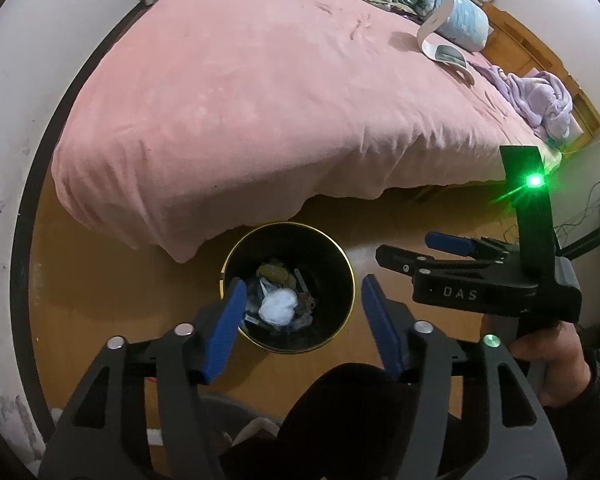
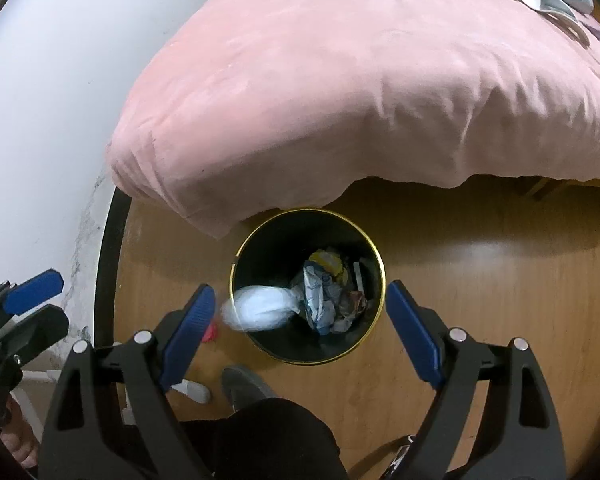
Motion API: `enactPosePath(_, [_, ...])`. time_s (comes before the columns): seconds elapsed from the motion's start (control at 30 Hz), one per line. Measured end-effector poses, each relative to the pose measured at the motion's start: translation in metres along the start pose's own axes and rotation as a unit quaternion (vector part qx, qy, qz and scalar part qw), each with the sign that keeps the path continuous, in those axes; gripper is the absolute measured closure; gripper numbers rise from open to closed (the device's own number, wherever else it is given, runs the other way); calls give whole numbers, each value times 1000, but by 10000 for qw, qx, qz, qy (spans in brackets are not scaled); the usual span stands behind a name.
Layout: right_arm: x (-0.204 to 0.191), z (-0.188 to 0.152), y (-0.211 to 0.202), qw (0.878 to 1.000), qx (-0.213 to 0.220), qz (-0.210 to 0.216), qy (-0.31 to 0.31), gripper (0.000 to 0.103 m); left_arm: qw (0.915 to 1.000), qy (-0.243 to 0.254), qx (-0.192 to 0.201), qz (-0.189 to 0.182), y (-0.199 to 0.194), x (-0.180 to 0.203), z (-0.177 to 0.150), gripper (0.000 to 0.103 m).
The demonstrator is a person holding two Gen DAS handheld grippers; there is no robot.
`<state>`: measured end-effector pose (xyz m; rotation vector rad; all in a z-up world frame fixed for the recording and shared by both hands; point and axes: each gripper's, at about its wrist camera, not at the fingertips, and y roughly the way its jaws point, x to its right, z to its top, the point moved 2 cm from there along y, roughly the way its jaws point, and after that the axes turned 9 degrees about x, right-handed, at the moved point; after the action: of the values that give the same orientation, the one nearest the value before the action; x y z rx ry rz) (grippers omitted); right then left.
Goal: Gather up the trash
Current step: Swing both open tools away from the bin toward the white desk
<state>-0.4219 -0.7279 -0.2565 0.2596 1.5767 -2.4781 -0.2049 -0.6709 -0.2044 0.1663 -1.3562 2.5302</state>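
Note:
A black trash bin with a gold rim (image 1: 342,256) (image 2: 374,248) stands on the wooden floor by the bed corner, holding several crumpled wrappers (image 2: 324,300). A white crumpled wad (image 1: 278,306) (image 2: 260,308) is at the bin's mouth; in the right wrist view it is blurred and free of the fingers. My left gripper (image 1: 304,320) is open and empty above the bin. My right gripper (image 2: 300,320) is open and empty above the bin; it also shows in the left wrist view (image 1: 416,256) to the right.
A bed with a pink cover (image 1: 260,100) (image 2: 360,80) overhangs the floor behind the bin. Bedding, a curled white sheet (image 1: 440,40) and lilac cloth (image 1: 540,100) lie at its far end. A white wall (image 1: 12,120) is at left. Shoes (image 2: 244,384) are below.

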Motion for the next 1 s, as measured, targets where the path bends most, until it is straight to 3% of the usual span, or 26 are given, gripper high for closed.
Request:
enactPosePath(0.13, [-9, -2, -3, 9999, -6, 52, -98, 16, 9999, -21, 112, 107, -8, -2, 1, 23])
enactPosePath(0.27, [-30, -2, -14, 9989, 151, 5, -447, 12, 9980, -21, 254, 578, -39, -5, 10, 14])
enactPosePath(0.43, [-100, -4, -56, 9876, 474, 385, -1443, 12, 9898, -78, 926, 1083, -139, -20, 10, 10])
enactPosePath(0.57, [-191, -18, -106, 9637, 799, 1095, -2301, 12, 9704, -648, 1437, 1828, -241, -64, -30, 9])
enactPosePath(0.63, [-239, -33, -128, 9462, 880, 1476, -2742, 12, 9562, -1116, 1577, 2198, -287, -94, -63, 8])
enactPosePath(0.73, [-323, -69, -160, 9029, 904, 2157, -3607, 12, 9218, -1914, 1607, 2965, -354, -146, -130, 8])
enactPosePath(0.83, [-417, -128, -185, 8374, 586, 2877, -4611, 12, 8784, -2780, 1520, 3577, -417, -191, -210, 8])
enactPosePath(0.87, [-439, -145, -189, 8185, 484, 3011, -4869, 12, 8561, -3180, 1533, 3775, -444, -207, -248, 8])
enactPosePath(0.93, [-487, -186, -198, 7757, 342, 3215, -5420, 12, 8277, -3655, 1522, 3977, -473, -222, -292, 8])
enactPosePath(0.97, [-513, -211, -203, 7507, 278, 3309, -5711, 12, 8049, -4023, 1465, 4109, -494, -233, -326, 8])
enactPosePath(1.0, [-538, -235, -207, 7287, 218, 3392, -5945, 12, 7921, -4217, 1450, 4169, -505, -237, -345, 8])
